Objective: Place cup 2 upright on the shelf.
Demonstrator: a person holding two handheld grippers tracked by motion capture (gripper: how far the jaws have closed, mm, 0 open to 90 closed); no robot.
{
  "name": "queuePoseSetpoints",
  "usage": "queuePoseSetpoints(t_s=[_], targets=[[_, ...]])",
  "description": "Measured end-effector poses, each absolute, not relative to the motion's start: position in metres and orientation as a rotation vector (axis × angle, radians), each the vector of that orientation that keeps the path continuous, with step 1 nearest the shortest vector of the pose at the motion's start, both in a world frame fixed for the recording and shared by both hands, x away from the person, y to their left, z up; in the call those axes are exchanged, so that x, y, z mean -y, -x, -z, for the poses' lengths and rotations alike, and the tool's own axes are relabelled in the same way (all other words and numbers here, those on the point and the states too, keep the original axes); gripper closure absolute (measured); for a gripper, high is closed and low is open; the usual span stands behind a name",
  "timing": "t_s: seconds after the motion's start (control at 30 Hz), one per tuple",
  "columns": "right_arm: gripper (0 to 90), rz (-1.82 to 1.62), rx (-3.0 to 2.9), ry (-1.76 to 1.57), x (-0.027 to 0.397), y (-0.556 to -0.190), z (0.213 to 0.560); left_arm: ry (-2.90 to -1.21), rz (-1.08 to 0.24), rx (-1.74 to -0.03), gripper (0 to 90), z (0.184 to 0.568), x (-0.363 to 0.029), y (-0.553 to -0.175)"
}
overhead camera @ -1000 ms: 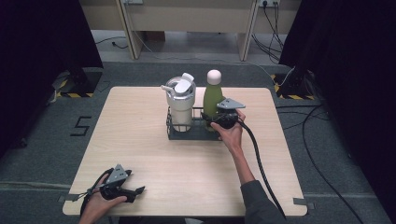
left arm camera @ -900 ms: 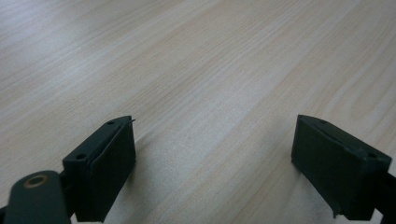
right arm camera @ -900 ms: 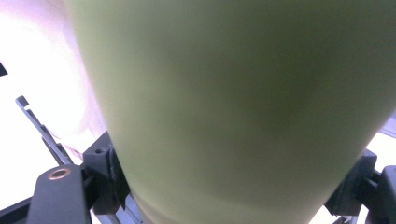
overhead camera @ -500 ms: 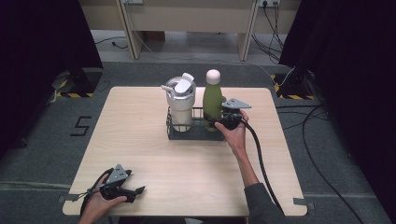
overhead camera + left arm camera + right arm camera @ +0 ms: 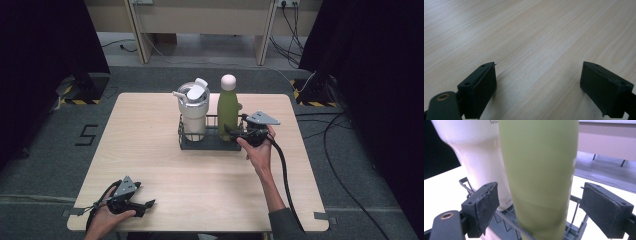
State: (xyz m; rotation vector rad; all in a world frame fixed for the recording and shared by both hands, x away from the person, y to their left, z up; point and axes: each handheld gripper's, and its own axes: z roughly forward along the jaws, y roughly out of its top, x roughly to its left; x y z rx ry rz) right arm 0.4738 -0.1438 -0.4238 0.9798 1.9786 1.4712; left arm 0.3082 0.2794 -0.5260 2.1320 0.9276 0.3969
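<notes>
Right gripper (image 5: 540, 207): two black, blocky jaws with worn, matte pads (image 5: 486, 205), parted and just opened, gaps showing on both sides of the green bottle (image 5: 539, 175) that stands between them, no pad pressing on it. Bottle: smooth, satin, round-sided cylinder, olive-green, with a rounded pale cap (image 5: 228, 82) on top; upright, long axis vertical, cap pointing up. Seated in the right-hand compartment of a dark wire rack (image 5: 210, 141), thin metal rods with a flat base, at the middle of the table toward its far side. Just left of the bottle, in the rack's left compartment, a white tumbler (image 5: 193, 107): glossy, wider at the top, tapering downward, with a flip lid and a grey band under it; also upright, very close to the bottle, contact not clear. In the high view, right gripper (image 5: 235, 131) held level at the rack's right end, pointing left at the bottle's lower body, grey three-cornered plate on top, thick black cable trailing toward the near edge. Left gripper (image 5: 537, 82): same black rectangular jaws, standing wide apart with nothing between, above bare tabletop; in the high view (image 5: 146, 204) resting at the near left corner. Table (image 5: 150, 150): pale wood-grain laminate, smooth, rectangular with rounded corners.
</notes>
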Motion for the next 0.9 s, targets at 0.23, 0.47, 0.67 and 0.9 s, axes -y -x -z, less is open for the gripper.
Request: queuePoseSetpoints(t_s=[0.23, 0.47, 0.67, 0.9], targets=[[15.1, -1.476, -1.966, -0.965, 0.149, -0.459, 0.424, -2.132, -0.397, -0.928, 13.0, 0.526, -0.279, -0.308], [15.2, -1.489, -1.954, -0.953, 0.152, -0.44, 0.425, -2.132, -0.397, -0.928, 13.0, 0.526, -0.279, -0.308], [15.4, -1.518, -1.967, -0.938, 0.154, -0.426, 0.429, -2.132, -0.397, -0.928, 13.0, 0.526, -0.279, -0.308], [15.4, -1.512, -1.991, -0.936, 0.155, -0.416, 0.433, -2.132, -0.397, -0.928, 13.0, 0.526, -0.279, -0.308]])
